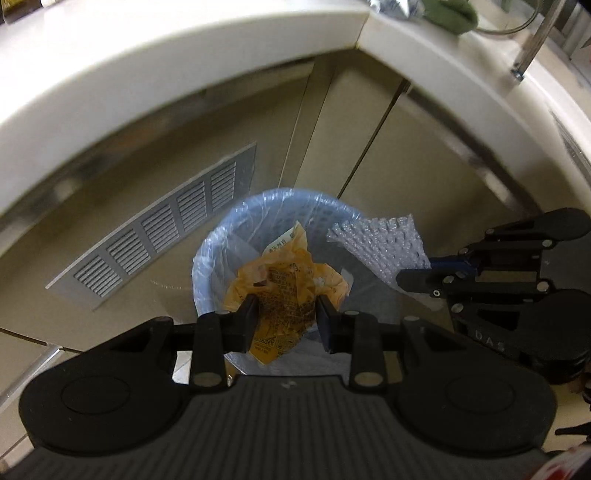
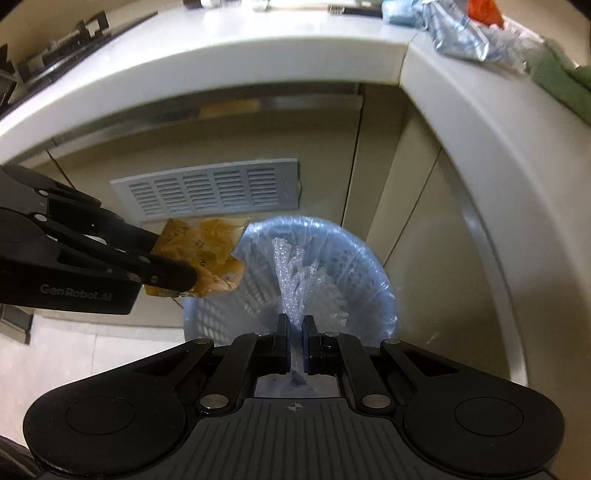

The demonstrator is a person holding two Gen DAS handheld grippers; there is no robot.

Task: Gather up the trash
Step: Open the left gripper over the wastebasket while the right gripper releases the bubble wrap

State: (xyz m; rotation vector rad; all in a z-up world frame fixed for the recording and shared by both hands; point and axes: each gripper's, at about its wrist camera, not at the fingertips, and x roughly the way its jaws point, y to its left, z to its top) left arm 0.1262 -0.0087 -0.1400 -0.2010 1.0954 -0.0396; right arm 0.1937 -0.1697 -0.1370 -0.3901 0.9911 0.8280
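A light blue mesh bin with a clear liner stands on the floor in the cabinet corner; it also shows in the right wrist view. My left gripper is shut on a crumpled orange wrapper and holds it above the bin's mouth; from the right wrist view the wrapper hangs over the bin's left rim. My right gripper is shut on a sheet of bubble wrap over the bin; in the left wrist view the bubble wrap sits at the bin's right rim.
A white countertop wraps around above, with plastic bags and a green cloth on it. Beige cabinet doors with a grey vent grille stand behind the bin. Tiled floor lies at the left.
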